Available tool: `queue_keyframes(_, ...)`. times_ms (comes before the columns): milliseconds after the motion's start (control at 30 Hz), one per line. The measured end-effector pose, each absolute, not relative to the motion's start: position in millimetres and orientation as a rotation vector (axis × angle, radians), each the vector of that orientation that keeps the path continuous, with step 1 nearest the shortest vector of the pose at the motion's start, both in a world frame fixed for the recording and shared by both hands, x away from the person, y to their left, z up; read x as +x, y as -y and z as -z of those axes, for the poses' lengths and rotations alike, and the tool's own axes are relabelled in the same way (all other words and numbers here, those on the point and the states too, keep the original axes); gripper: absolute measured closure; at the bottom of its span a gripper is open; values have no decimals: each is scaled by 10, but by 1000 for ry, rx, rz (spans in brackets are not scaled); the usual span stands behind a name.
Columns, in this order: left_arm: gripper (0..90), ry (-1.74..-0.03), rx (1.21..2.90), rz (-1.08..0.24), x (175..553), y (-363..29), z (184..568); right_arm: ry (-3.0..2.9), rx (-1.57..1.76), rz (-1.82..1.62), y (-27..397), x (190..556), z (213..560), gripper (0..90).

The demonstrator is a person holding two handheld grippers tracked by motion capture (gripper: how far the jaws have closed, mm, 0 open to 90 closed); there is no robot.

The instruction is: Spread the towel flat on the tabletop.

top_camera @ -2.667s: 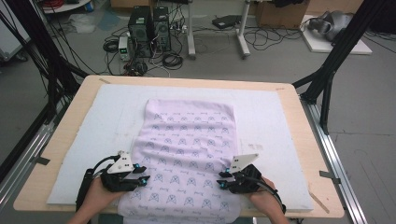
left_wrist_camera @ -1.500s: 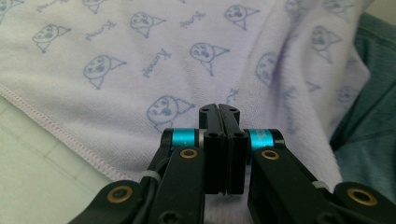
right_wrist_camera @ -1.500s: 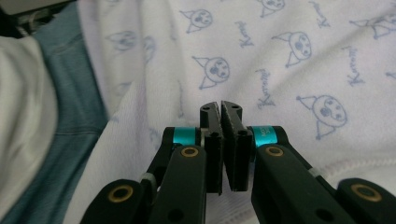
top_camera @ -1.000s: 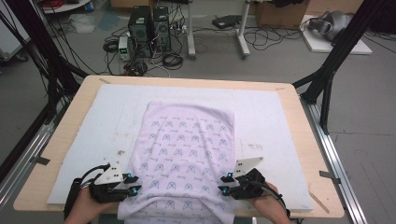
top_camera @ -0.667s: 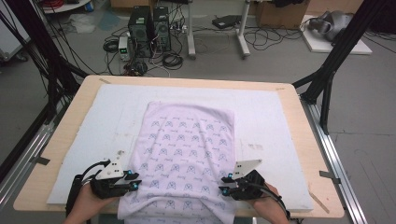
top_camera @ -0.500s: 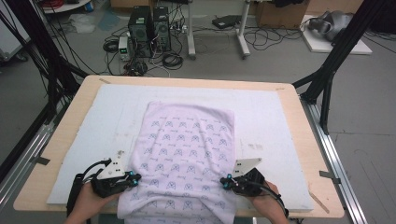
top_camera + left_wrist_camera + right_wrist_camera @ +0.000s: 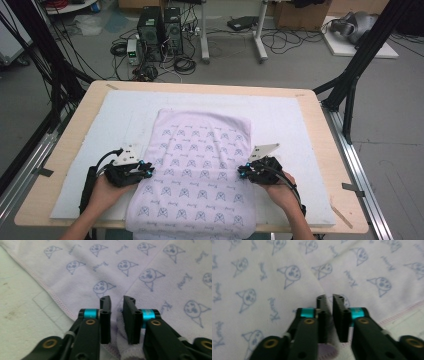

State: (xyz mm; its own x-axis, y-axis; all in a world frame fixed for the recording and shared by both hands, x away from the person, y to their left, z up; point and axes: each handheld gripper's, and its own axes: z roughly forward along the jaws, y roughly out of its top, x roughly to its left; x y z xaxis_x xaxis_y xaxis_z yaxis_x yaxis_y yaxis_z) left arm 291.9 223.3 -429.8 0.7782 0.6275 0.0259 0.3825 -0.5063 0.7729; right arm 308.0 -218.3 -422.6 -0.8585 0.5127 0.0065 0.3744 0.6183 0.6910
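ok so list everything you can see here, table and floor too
towel: one, pale lilac with blue cat-face print, flat on the pad, near end hanging over the table edge
foam pad: one, white, covering the tabletop
table: one, light wood
computer towers: two, black, on the floor beyond the table
cables: several, black, on the floor
left gripper: one, black, at the towel's left edge, fabric bunched between its jaws
right gripper: one, black, at the towel's right edge
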Motion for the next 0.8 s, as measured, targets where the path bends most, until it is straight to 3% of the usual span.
queue_keyframes(67, 672, -743, 2154, -402, 2878, -2269, 4234, -2621, 726, -1119, 2231, 3023, 4158, 761)
queue_keyframes(400, 609, -661, 2110, -391, 2649, -2370, 3914, -2599, 638, -1245, 2256, 2667, 3926, 638)
queue_keyframes(800, 522, -541, 2202, -256, 2283, -2223, 4243, -2708, 550, -1208, 2080, 2288, 4194, 582)
